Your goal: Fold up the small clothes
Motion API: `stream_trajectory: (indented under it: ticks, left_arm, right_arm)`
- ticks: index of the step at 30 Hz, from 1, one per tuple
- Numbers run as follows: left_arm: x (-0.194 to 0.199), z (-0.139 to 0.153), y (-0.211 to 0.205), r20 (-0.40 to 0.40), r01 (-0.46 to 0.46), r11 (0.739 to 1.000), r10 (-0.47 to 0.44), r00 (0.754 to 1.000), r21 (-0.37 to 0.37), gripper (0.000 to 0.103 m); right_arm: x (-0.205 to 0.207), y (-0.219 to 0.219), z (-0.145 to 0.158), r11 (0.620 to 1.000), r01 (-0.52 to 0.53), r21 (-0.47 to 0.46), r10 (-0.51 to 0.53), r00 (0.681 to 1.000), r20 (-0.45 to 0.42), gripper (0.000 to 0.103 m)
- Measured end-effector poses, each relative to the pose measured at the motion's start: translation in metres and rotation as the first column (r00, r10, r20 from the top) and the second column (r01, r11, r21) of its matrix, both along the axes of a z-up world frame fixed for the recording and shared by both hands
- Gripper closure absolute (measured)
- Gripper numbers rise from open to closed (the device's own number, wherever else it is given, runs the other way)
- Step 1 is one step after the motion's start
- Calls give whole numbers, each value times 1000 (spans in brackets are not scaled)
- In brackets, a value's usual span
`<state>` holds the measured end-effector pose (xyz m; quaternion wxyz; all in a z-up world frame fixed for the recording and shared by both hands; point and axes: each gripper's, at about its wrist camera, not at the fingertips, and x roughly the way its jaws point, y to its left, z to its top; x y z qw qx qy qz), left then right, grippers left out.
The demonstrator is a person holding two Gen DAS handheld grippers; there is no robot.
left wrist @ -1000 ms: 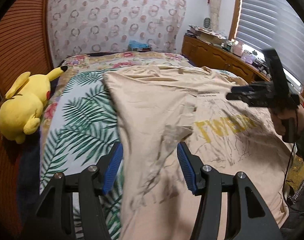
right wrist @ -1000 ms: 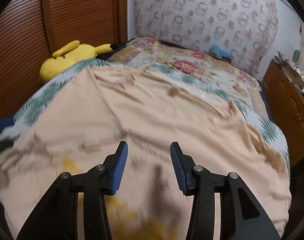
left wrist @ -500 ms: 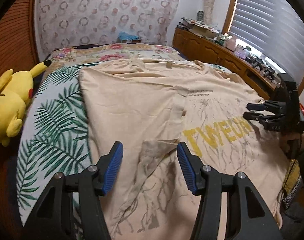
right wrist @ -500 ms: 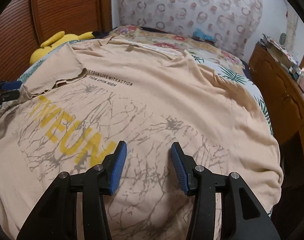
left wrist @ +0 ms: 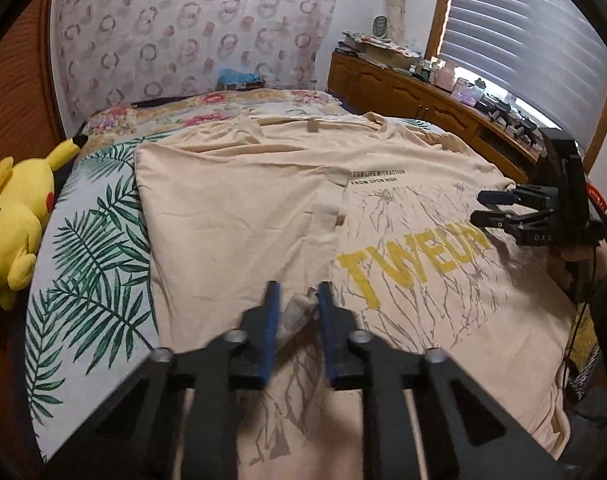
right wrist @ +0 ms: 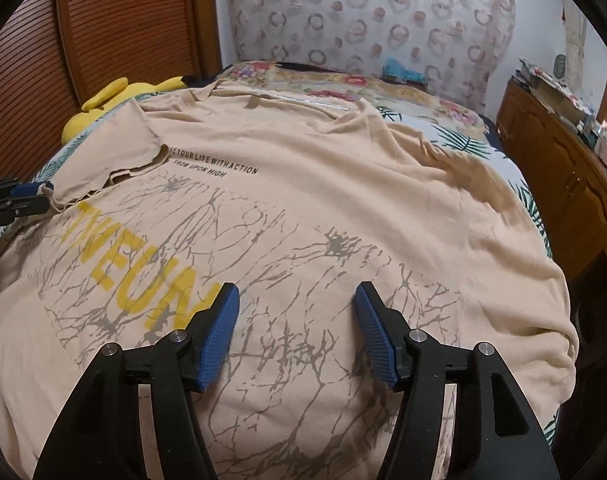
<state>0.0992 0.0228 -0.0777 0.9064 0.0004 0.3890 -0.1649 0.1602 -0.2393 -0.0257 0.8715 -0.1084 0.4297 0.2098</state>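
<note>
A beige T-shirt [left wrist: 403, 216] with yellow letters and grey crack print lies spread on the bed; it also shows in the right wrist view [right wrist: 323, 184]. Its left side is folded over the front. My left gripper [left wrist: 295, 300] is nearly shut, pinching the folded edge of the shirt near its hem. My right gripper [right wrist: 295, 312] is open and empty, hovering over the printed front. The right gripper also shows in the left wrist view [left wrist: 487, 208], and the left gripper shows at the left edge of the right wrist view [right wrist: 31, 196].
A yellow plush toy [left wrist: 11, 220] lies at the bed's left side by the wooden wall. The bedsheet [left wrist: 87, 248] has a palm-leaf print. A wooden dresser [left wrist: 423, 96] with clutter stands along the right under the window blinds.
My left gripper has closed from wide open onto the folded shirt edge. The right gripper stayed open and shifted slightly over the print.
</note>
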Motion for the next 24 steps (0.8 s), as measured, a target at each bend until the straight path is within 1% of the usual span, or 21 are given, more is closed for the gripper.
stream_trajectory:
  ticks: [2, 6, 7, 9, 12, 14, 16, 19, 22, 24]
  left_arm:
    - [-7, 3, -3, 15, -2, 1000, 2, 1000, 21, 98]
    - [-22, 10, -7, 35, 14, 1000, -14, 999, 2, 98]
    - [-24, 10, -9, 32, 15, 1000, -16, 999, 6, 98]
    - [-25, 8, -11, 13, 8, 1000, -8, 1000, 19, 94]
    - [-26, 6, -12, -5, 22, 1000, -22, 1000, 7, 86]
    - [-28, 8, -13, -2, 27, 1000, -27, 1000, 0, 78]
    - [-29, 11, -14, 8, 27, 1000, -27, 1000, -1, 74]
    - [-26, 17, -13, 27, 16, 1000, -16, 999, 13, 59]
    - [-15, 17, -8, 26, -8, 1000, 8, 1000, 27, 49]
    - [-5, 14, -5, 11, -26, 999, 25, 1000, 36, 49]
  right_arm:
    - [0, 0, 0, 1000, 0, 1, 0, 1000, -1, 41]
    - [0, -1, 0, 1000, 0, 0, 0, 1000, 0, 40]
    - [0, -1, 0, 1000, 0, 1, 0, 1000, -1, 39]
    - [0, -1, 0, 1000, -1, 2, 1, 1000, -1, 39]
    - [0, -1, 0, 1000, 0, -1, 0, 1000, 0, 38]
    - [0, -2, 0, 1000, 1, 0, -1, 1000, -1, 38]
    - [0, -1, 0, 1000, 1, -1, -1, 1000, 0, 37]
    - [0, -2, 0, 1000, 0, -1, 0, 1000, 0, 37]
    - [0, -2, 0, 1000, 0, -1, 0, 1000, 0, 37]
    - [0, -2, 0, 1000, 0, -1, 0, 1000, 0, 37]
